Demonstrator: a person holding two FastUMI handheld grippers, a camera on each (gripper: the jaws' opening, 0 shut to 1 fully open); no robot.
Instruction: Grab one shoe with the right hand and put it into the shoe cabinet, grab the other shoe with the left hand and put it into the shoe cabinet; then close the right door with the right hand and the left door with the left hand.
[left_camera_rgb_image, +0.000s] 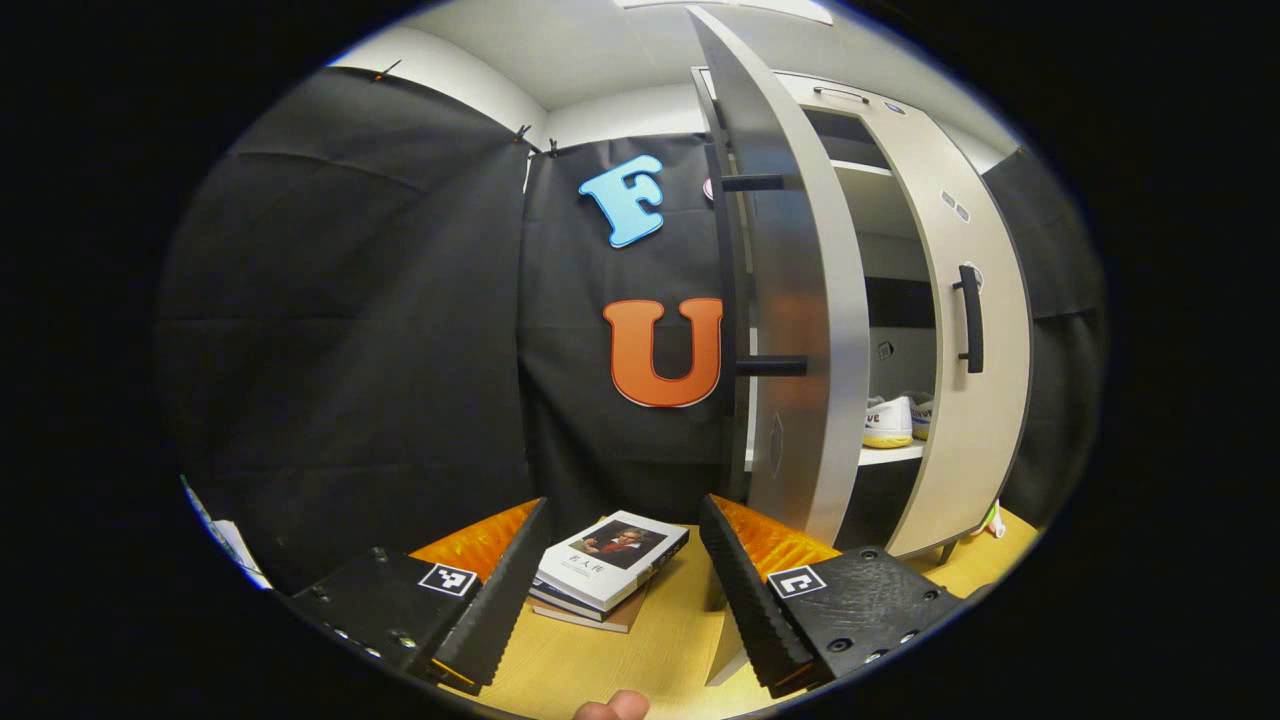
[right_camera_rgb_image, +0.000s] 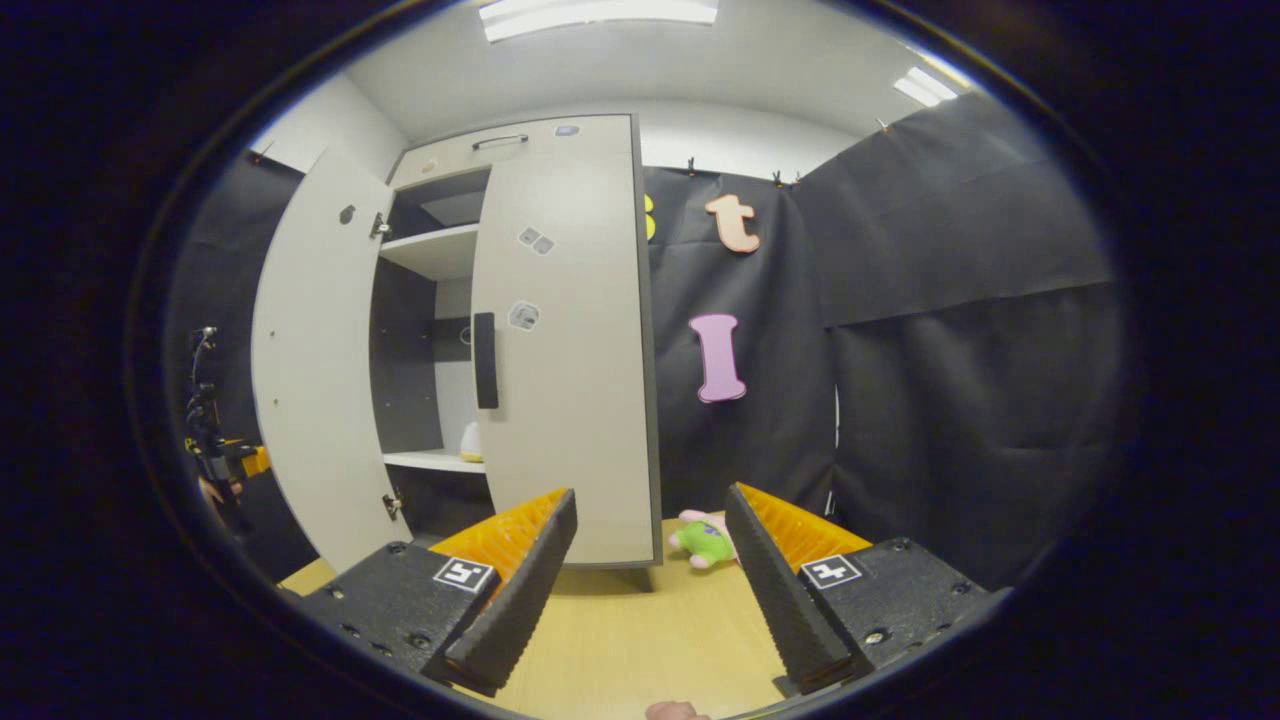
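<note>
- Both shoes (left_camera_rgb_image: 897, 420) are seen parked on the shoe cabinet (right_camera_rgb_image: 560, 140) shelf, ahead-right of the left gripper (left_camera_rgb_image: 620, 590).
- Right door (right_camera_rgb_image: 565, 350) looks shut; left door (left_camera_rgb_image: 800, 330), just ahead, is left ajar.
- Left gripper and right gripper (right_camera_rgb_image: 650, 585) are both spread, nothing held.
- Next, probably: left door gets pushed closed.

Bystanders on the wooden tabletop

A small stack of books (left_camera_rgb_image: 608, 568) lies lower centre; a green-and-pink plush toy (right_camera_rgb_image: 703, 540) sits lower centre by black cloth.

Shoes (left_camera_rgb_image: 897, 420) on cabinet shelf (left_camera_rgb_image: 888, 455) (between both doors), books (left_camera_rgb_image: 610, 565) left.
</note>
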